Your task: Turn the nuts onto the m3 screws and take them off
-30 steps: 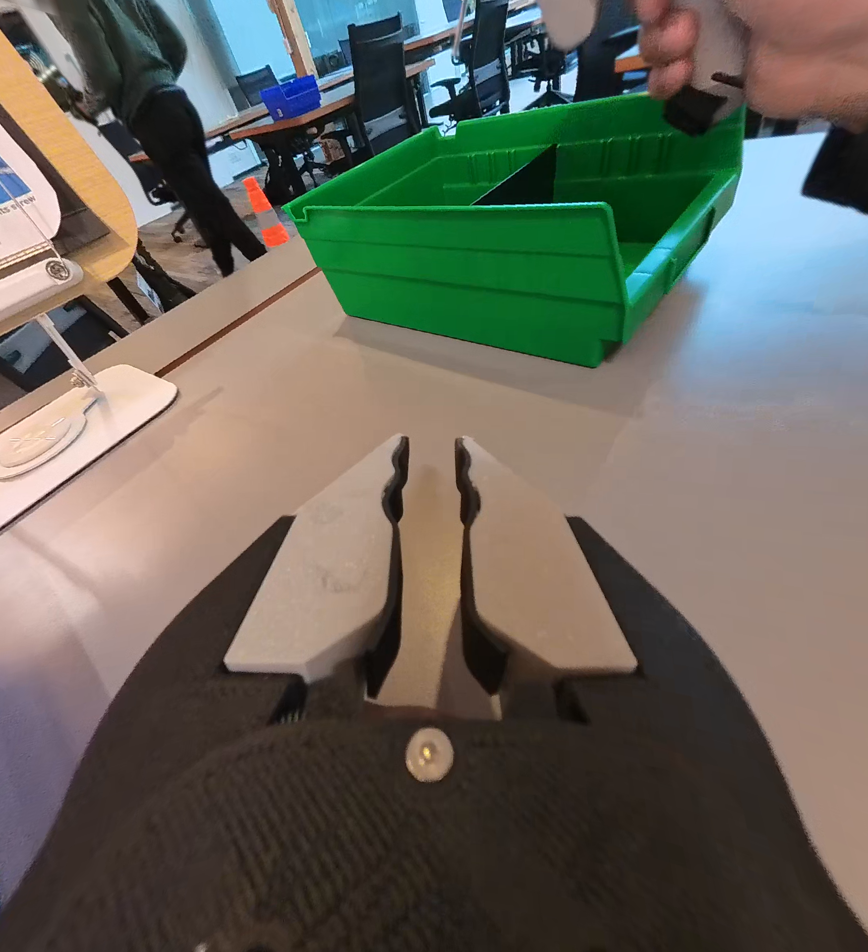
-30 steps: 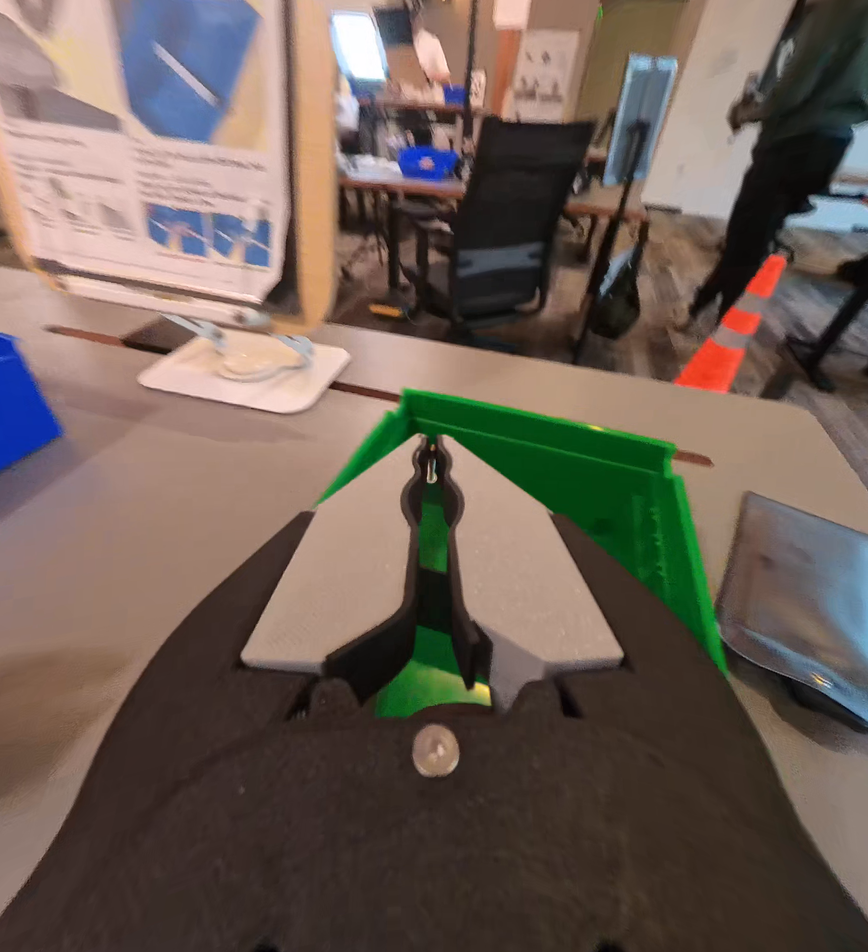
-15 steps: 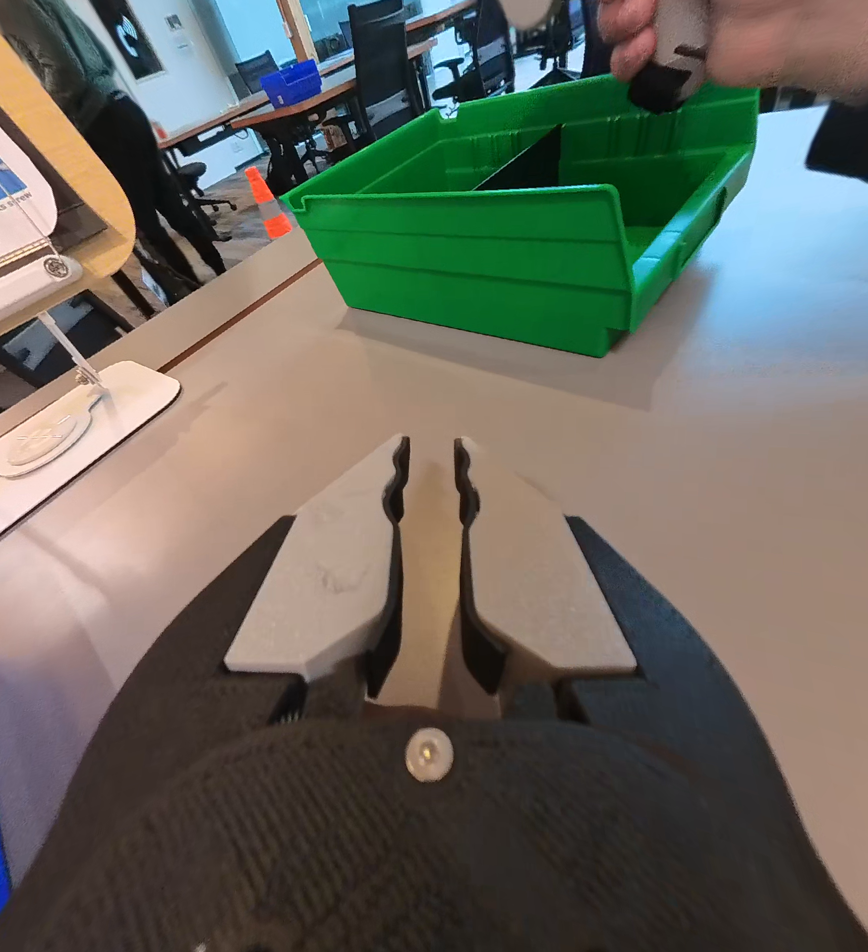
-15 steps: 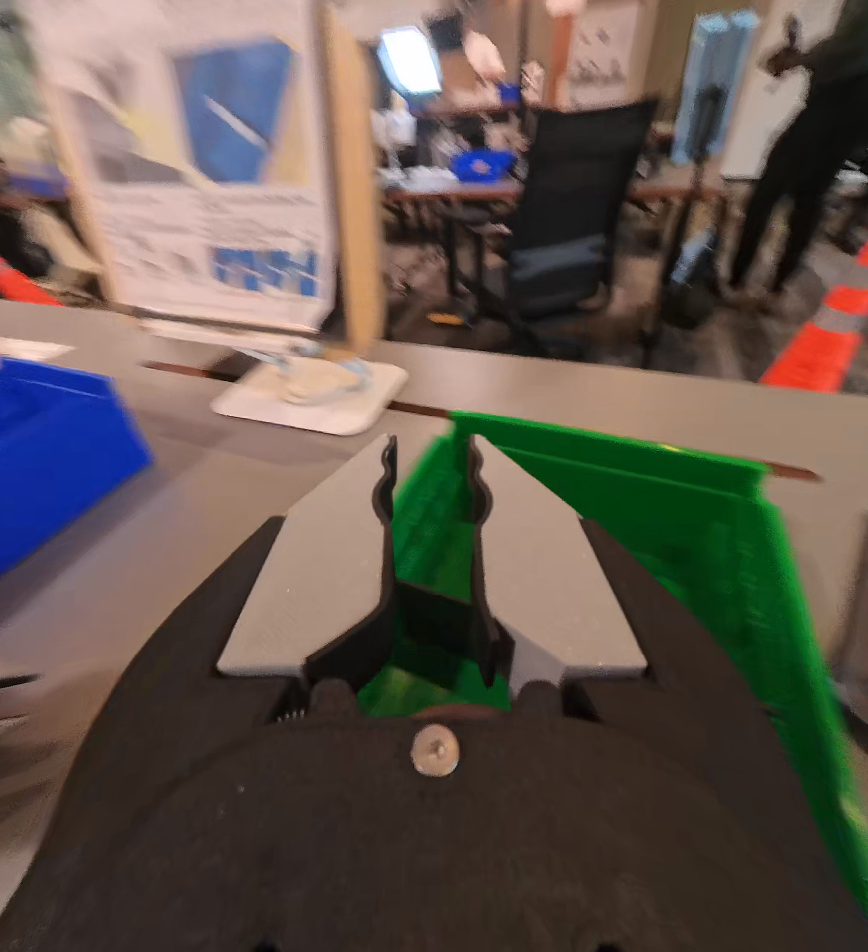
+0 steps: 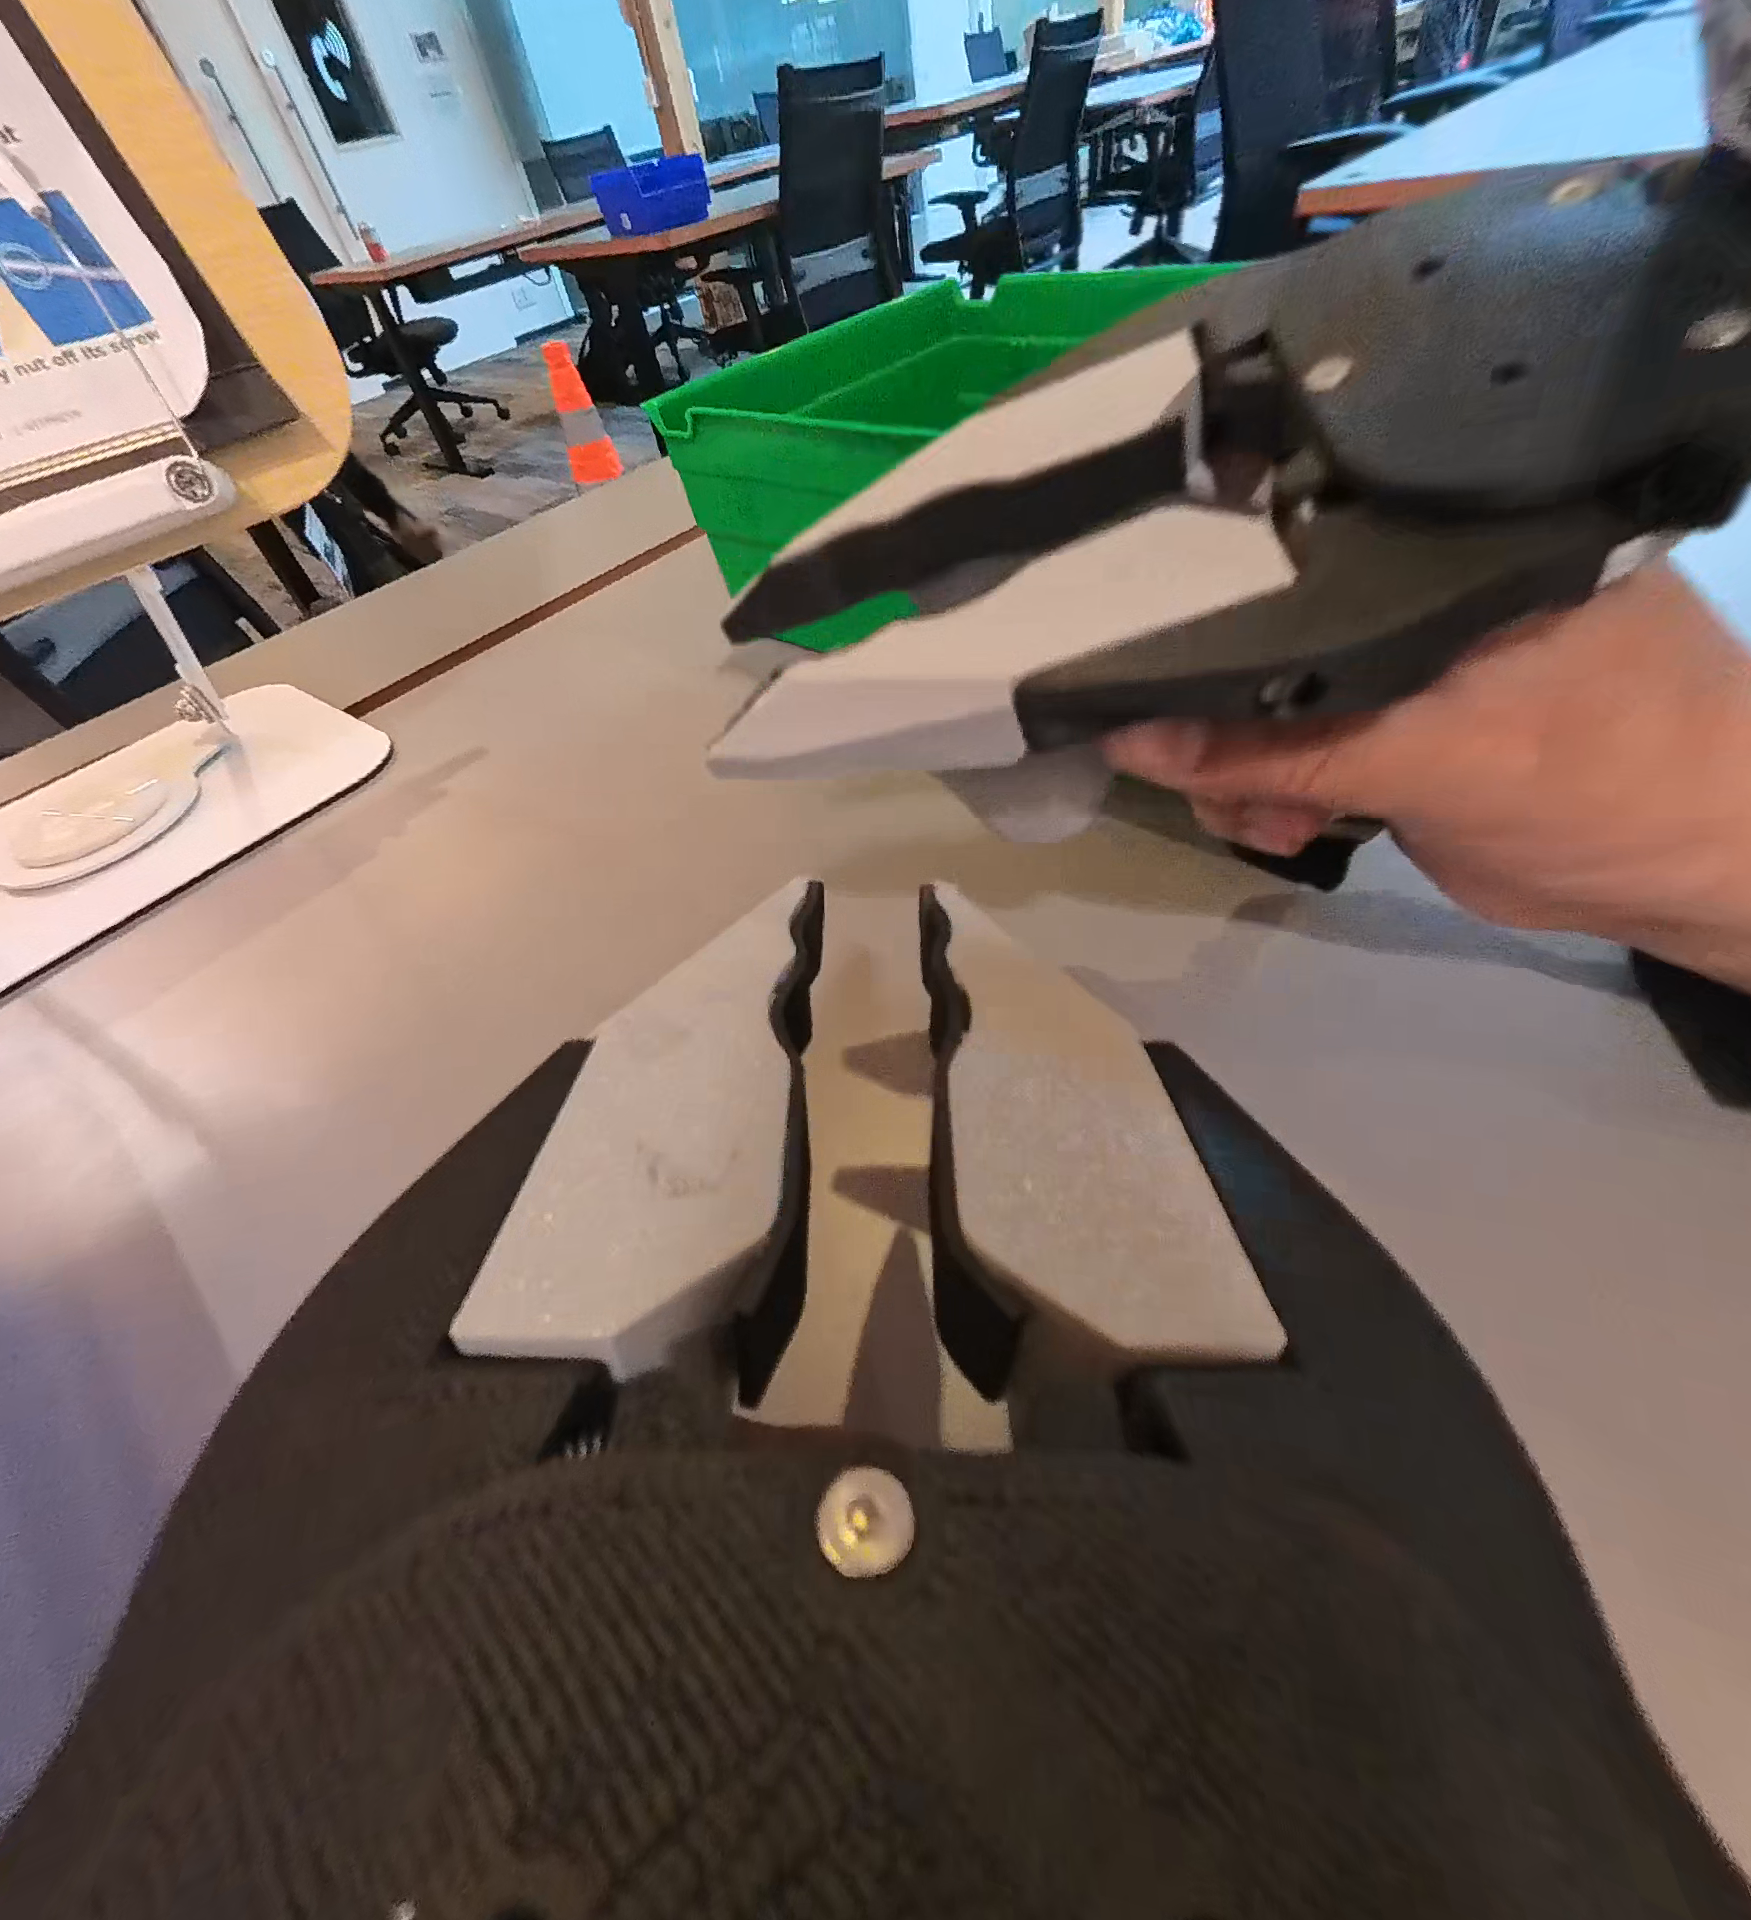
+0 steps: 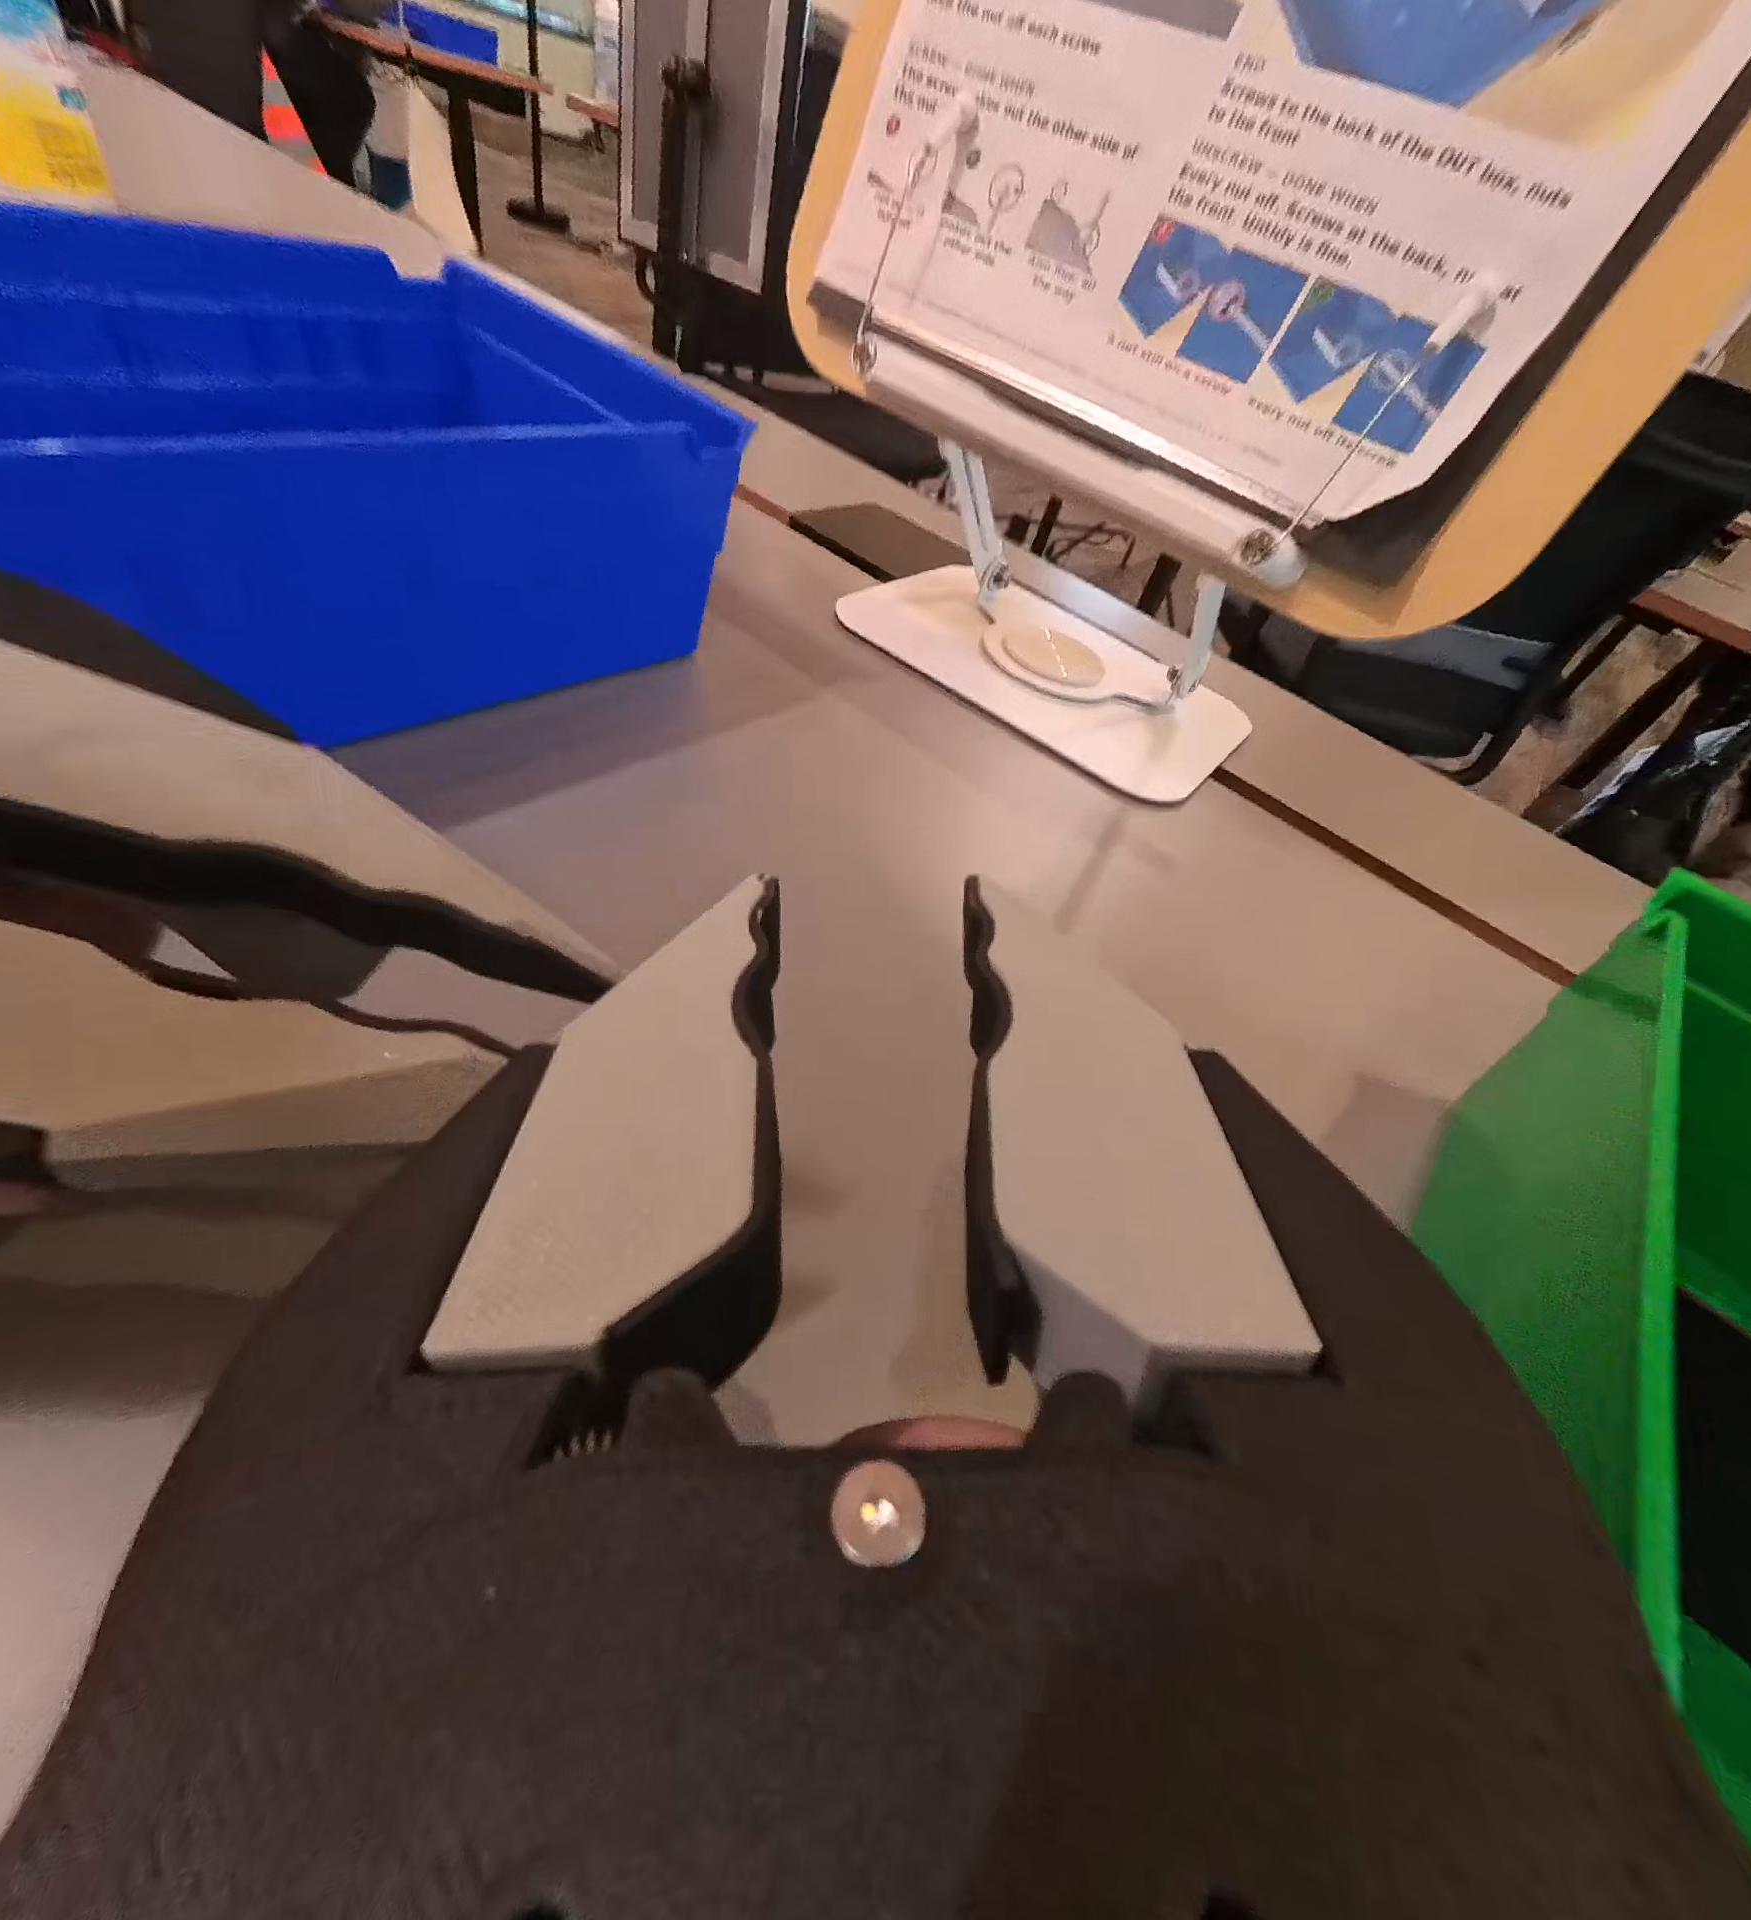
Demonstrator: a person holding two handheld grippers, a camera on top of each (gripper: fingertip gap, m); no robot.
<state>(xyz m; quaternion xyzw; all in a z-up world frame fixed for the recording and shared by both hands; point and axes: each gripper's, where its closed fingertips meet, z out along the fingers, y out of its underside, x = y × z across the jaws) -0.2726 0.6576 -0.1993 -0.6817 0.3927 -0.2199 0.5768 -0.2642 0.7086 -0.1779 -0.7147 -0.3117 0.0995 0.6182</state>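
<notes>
Over the bare bench, both tools hang released and empty: left tool, right tool. No nut or screw shows anywhere. Best go to a bin next, approaching slowly with jaws apart. Two bins: one blue, one green.

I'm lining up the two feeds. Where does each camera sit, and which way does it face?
Left wrist view: behind the left gripper, jaws apart and empty, facing across the table to the green bin; the right gripper and hand cross in front.
Right wrist view: behind the right gripper, jaws apart and empty, facing the sign stand and blue bin; the left gripper enters at the left.
Shared: table, green bin, stand, both grippers.
</notes>
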